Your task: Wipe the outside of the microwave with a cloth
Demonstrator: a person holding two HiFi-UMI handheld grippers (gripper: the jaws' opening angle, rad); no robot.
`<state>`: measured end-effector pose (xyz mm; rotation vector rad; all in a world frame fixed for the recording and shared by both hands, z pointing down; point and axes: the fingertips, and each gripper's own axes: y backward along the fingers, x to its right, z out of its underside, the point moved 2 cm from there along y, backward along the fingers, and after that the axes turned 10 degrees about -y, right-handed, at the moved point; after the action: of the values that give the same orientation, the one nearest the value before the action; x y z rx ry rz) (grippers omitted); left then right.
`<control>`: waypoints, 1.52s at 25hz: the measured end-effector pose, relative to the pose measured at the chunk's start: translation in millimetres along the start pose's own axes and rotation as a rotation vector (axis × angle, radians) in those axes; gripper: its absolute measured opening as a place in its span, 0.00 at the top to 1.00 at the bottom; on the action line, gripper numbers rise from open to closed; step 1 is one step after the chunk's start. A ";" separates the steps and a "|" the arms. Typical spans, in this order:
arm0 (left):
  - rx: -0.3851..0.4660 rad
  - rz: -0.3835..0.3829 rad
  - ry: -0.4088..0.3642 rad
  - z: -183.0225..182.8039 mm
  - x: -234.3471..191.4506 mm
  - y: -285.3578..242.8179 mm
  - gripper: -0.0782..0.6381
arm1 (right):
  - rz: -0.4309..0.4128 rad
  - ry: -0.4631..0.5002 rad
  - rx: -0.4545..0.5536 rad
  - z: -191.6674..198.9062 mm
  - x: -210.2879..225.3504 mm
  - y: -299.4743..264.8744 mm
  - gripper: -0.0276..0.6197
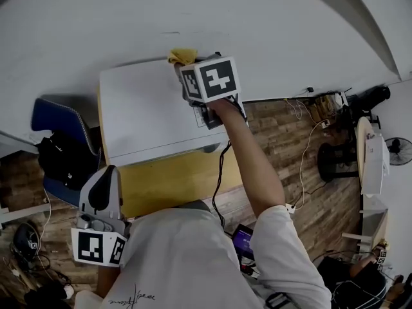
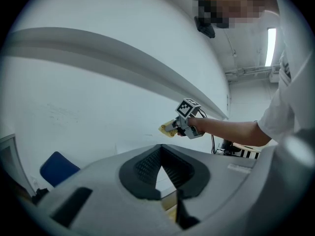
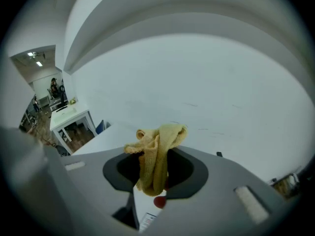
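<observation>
The white microwave (image 1: 151,111) stands on a yellow-wood table (image 1: 174,180) against the wall. My right gripper (image 1: 185,64) reaches over the back right corner of its top and is shut on a crumpled yellow cloth (image 1: 182,56). In the right gripper view the cloth (image 3: 156,154) hangs bunched between the jaws of the gripper (image 3: 155,183), with the microwave top (image 3: 103,137) below and the wall just beyond. The left gripper view shows that cloth (image 2: 166,128) from the side. My left gripper (image 1: 105,176) hangs low by the table's front left corner, apart from the microwave, jaws together and holding nothing.
A blue chair (image 1: 61,118) with a black bag (image 1: 64,159) sits left of the table. The white wall (image 1: 206,18) runs right behind the microwave. A black cable (image 1: 219,172) trails from the right gripper. Cables and a fan (image 1: 396,150) are on the wooden floor at right.
</observation>
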<state>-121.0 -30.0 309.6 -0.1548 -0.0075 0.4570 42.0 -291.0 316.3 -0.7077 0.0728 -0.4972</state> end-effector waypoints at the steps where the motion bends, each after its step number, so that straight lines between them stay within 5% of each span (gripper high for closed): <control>1: -0.002 0.004 0.001 0.5 2.1 -2.5 0.90 | 0.027 0.000 -0.009 4.9 15.1 3.2 0.77; 8: -0.017 0.024 0.005 1.6 12.0 -18.5 0.90 | 0.212 -0.028 -0.064 31.9 111.6 17.3 0.77; 15: 0.037 0.071 -0.008 -8.9 21.9 -16.7 0.90 | 0.391 0.073 -0.170 65.2 162.5 9.3 0.77; 38: 0.004 0.011 0.025 10.1 -10.4 6.9 0.90 | 0.403 0.088 -0.178 69.0 121.4 -8.4 0.77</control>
<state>-133.8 -27.0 318.8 -0.1566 0.0183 0.4660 161.3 -310.7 386.6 -0.8212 0.3390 -0.1349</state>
